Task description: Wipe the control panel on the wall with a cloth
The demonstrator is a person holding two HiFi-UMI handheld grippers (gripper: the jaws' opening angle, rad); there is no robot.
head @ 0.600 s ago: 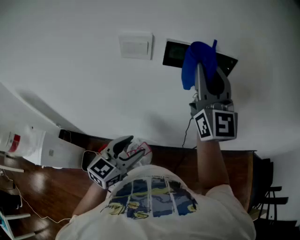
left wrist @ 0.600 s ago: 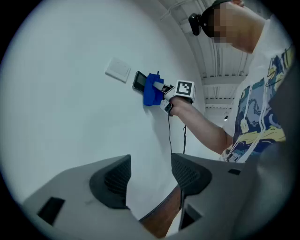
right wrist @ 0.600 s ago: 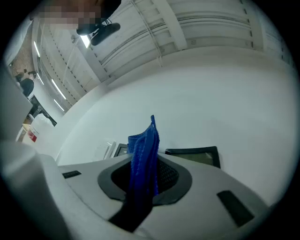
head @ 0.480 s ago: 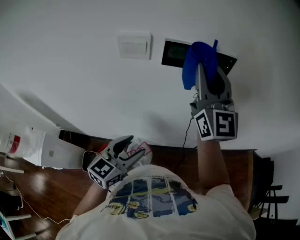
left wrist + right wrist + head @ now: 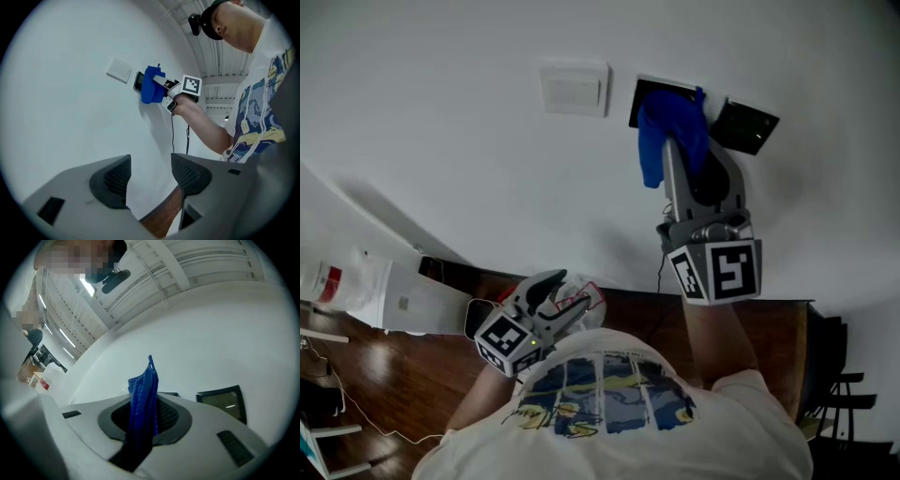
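right tongs [image 5: 145,416] hold blue cloth [image 5: 660,131] against the control panel [image 5: 651,89].

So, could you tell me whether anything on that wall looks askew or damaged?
Only mildly: the right-hand dark panel looks tilted compared with the square-set white switch plate, though lens distortion may explain it. Nothing looks damaged.

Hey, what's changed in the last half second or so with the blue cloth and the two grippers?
The right hand-held gripper, shut on the blue cloth, slid left along the white wall. The cloth now covers most of the left dark wall panel, and the right dark wall panel is uncovered. The left hand-held gripper stayed low by the person's shirt, jaws apart and empty. The white switch plate is unchanged.
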